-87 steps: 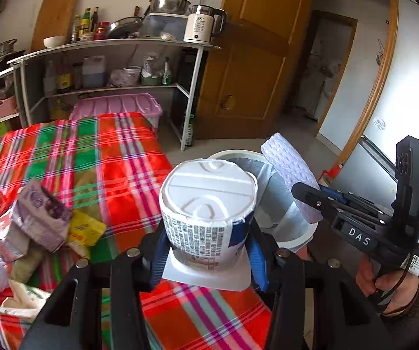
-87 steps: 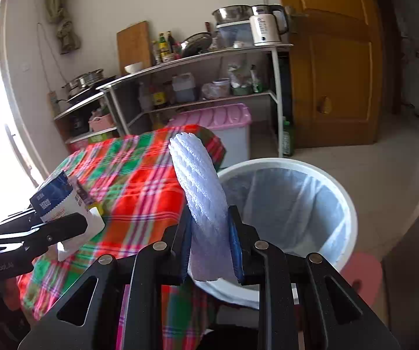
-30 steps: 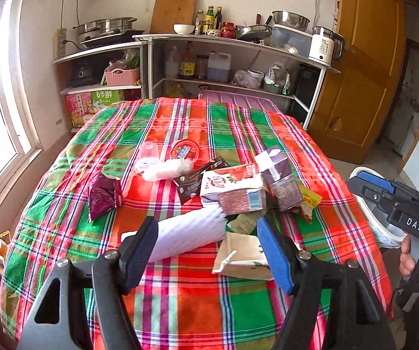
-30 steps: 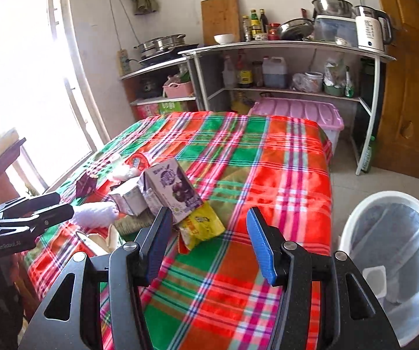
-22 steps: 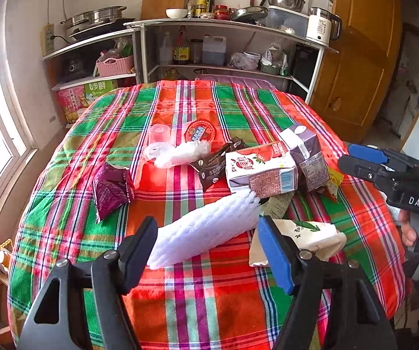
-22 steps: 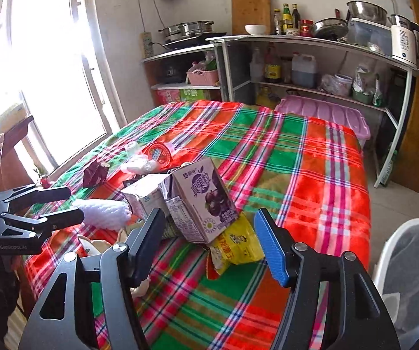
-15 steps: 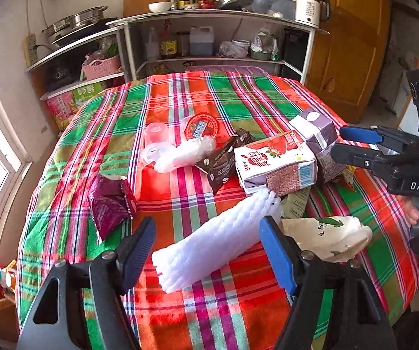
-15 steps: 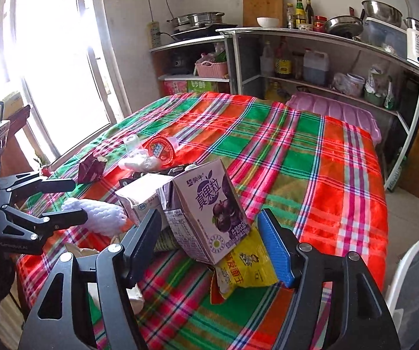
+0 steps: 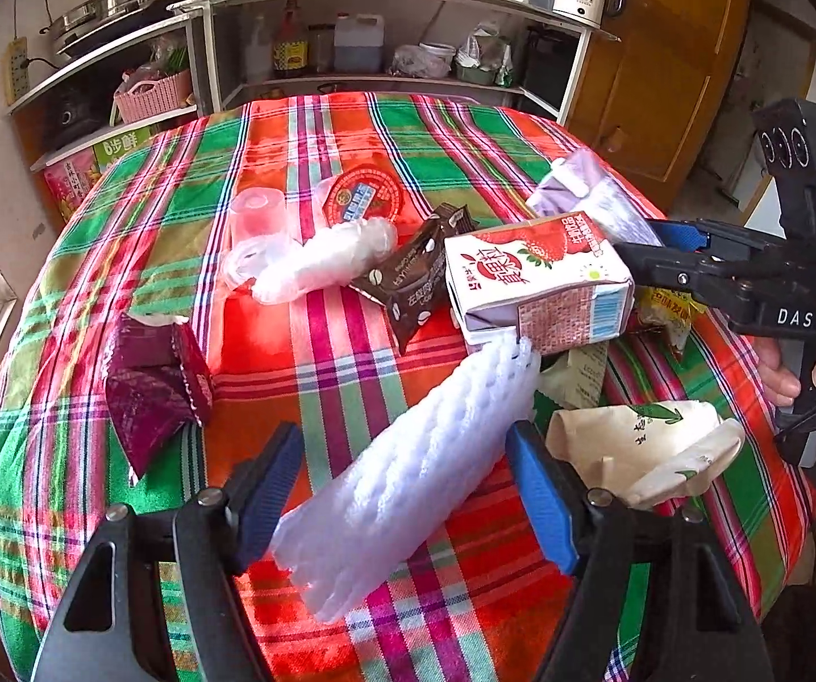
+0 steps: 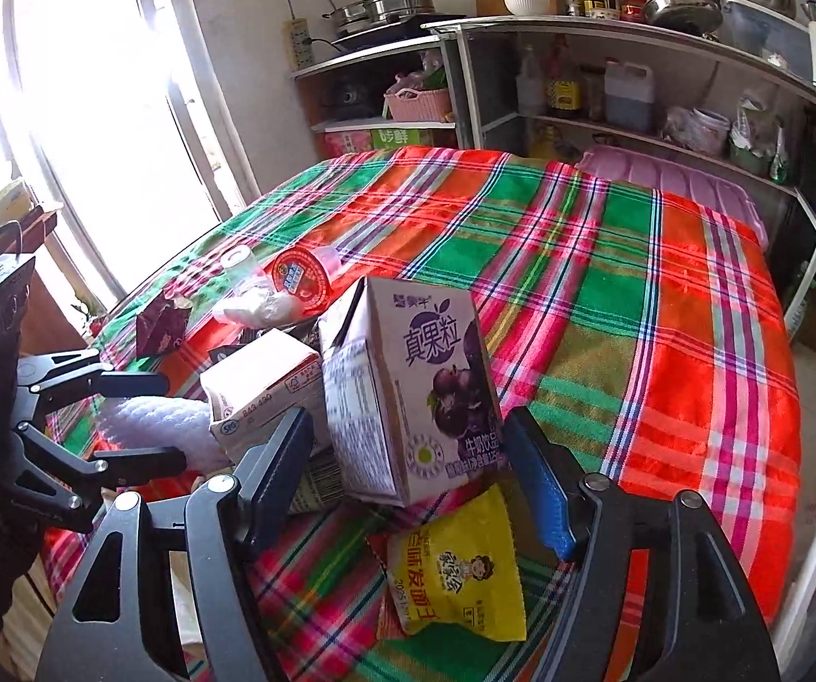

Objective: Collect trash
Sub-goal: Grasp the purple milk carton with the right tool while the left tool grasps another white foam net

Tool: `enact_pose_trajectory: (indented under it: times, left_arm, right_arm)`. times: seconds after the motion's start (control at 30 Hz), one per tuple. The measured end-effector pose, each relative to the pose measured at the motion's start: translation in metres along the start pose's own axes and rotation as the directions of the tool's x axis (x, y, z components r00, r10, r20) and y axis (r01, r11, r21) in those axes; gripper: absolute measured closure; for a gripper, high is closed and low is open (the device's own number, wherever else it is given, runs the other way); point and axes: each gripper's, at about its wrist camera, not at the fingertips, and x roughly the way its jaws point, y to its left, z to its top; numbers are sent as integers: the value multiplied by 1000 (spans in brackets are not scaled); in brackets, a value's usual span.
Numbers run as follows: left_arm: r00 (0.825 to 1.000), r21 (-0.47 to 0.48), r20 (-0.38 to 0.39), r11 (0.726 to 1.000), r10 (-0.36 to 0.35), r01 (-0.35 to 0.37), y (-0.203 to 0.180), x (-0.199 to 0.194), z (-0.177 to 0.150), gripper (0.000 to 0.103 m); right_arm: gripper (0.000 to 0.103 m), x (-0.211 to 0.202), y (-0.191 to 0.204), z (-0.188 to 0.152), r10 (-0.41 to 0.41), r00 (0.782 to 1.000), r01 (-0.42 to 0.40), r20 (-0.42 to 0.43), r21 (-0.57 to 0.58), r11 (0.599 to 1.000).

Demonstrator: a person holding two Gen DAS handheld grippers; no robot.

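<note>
**Both grippers back over the table, lined up on the next pieces of trash**

Since the earlier frames, in which we held a cup and a foam sleeve over the bin, both tools have emptied and returned to the table with the plaid cloth (image 9: 351,131). The left gripper (image 9: 405,489) now stands open, its jaws straddling the white foam net sleeve (image 9: 408,477) without the pads pressing on it. The right gripper (image 10: 408,477) has just been opening its jaws; they now stand wide on either side of the purple milk carton (image 10: 413,381), again with no contact visible. We judge that two pickups are set up and that neither grasp has begun.

The sleeve lies diagonally on the cloth, soft and ribbed, its far end just under the strawberry milk carton (image 9: 533,278). It should compress readily under the pads. The purple carton stands tilted, leaning on the strawberry carton beside it, with a yellow snack packet (image 10: 456,568) at its foot.

Remaining trash is clustered mid-table: a brown wrapper (image 9: 413,284), a crumpled paper bag (image 9: 641,449), a maroon pouch (image 9: 152,386), and a clear plastic bag (image 9: 317,261).
</note>
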Motion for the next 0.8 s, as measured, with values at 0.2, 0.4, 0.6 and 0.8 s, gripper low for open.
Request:
enact_pose_trajectory:
  times: [0.2,0.4,0.6,0.8]
  left_arm:
    - [1000,-21,2,999,-30,30,0,1,-2,43]
    - [999,-50,9,998,-34,35,3,3,0,44]
    - [999,-77,11,996,-46,47,7,4,2,44]
    - [999,-92,13,995,-42,43,7,3,2,54]
  right_arm:
    - [44,6,1,-1,-20,1000,20,-15,5,1000]
    - [44,4,2,7,0,1000,0,-6,18,1000]
    - [44,19,-5,17,21,1000,-20,-9,102,995]
    - [45,21,-6,19,8,1000,-9,5,124,992]
